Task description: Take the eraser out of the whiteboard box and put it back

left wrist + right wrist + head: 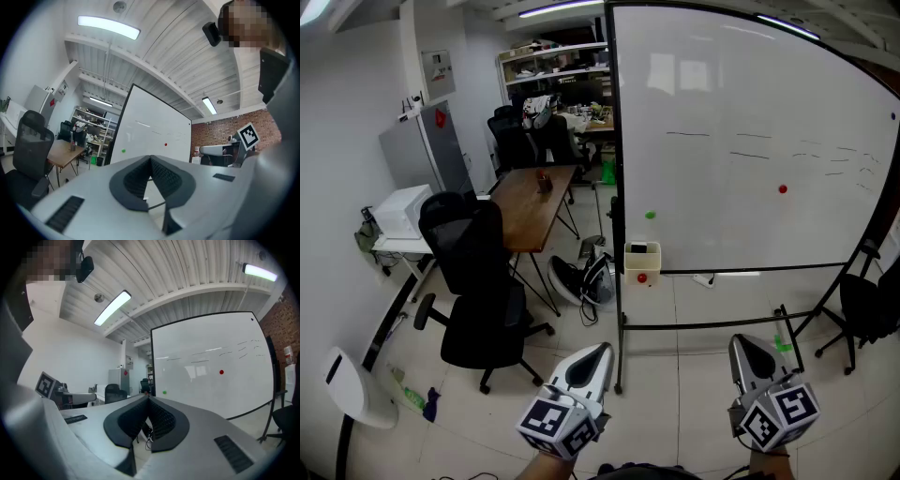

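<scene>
Task not begun: I hold left gripper (600,352) and right gripper (741,344) closed, empty, well short of the board (750,141). The eraser (640,248) apparently sits in its box (642,269); removal and return remain.

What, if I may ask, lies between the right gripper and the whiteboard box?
In the head view, only the stand's lower bar and bare floor tiles.

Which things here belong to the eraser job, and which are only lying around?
For the job: whiteboard box; dark eraser in it; left gripper and right gripper, both shut, empty.
Lying about: office chair; wooden table; printer; red magnet.
</scene>
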`<state>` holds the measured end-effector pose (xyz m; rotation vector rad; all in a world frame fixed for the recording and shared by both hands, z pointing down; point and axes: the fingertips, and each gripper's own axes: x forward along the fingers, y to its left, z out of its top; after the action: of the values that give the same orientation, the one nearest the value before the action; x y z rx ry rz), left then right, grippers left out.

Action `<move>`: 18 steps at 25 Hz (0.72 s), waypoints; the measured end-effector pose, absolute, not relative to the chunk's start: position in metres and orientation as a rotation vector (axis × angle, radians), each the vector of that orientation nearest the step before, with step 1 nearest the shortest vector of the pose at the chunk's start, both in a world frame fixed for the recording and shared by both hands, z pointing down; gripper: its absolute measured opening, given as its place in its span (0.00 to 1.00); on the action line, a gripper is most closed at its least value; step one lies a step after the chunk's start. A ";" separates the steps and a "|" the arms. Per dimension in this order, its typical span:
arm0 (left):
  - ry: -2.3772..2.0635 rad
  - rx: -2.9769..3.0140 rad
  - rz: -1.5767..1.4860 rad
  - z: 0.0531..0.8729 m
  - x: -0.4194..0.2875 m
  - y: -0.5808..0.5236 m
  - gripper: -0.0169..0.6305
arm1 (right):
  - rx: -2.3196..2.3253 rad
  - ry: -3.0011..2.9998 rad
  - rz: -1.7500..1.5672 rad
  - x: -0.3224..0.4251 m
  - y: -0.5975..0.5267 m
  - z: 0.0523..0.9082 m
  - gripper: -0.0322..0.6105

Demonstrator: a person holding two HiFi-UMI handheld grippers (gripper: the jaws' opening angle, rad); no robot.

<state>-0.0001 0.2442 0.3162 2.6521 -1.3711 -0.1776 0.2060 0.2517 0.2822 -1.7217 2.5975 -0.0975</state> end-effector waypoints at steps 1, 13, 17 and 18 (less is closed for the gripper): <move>-1.367 2.651 -0.177 0.317 -0.005 0.240 0.07 | -1.726 2.596 -0.096 0.201 0.247 0.283 0.07; -1.296 2.644 -0.170 0.336 -0.061 0.173 0.07 | -1.773 2.586 -0.122 0.140 0.182 0.294 0.07; -1.315 2.641 -0.175 0.338 -0.055 0.143 0.07 | -1.733 2.602 -0.125 0.141 0.150 0.294 0.07; -1.328 2.636 -0.178 0.337 -0.052 0.133 0.07 | -1.721 2.609 -0.122 0.142 0.141 0.295 0.07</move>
<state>-0.0523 0.1334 0.3371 2.6360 -1.3279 -0.1778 0.1422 0.1411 0.2948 -1.7208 2.6090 -0.1218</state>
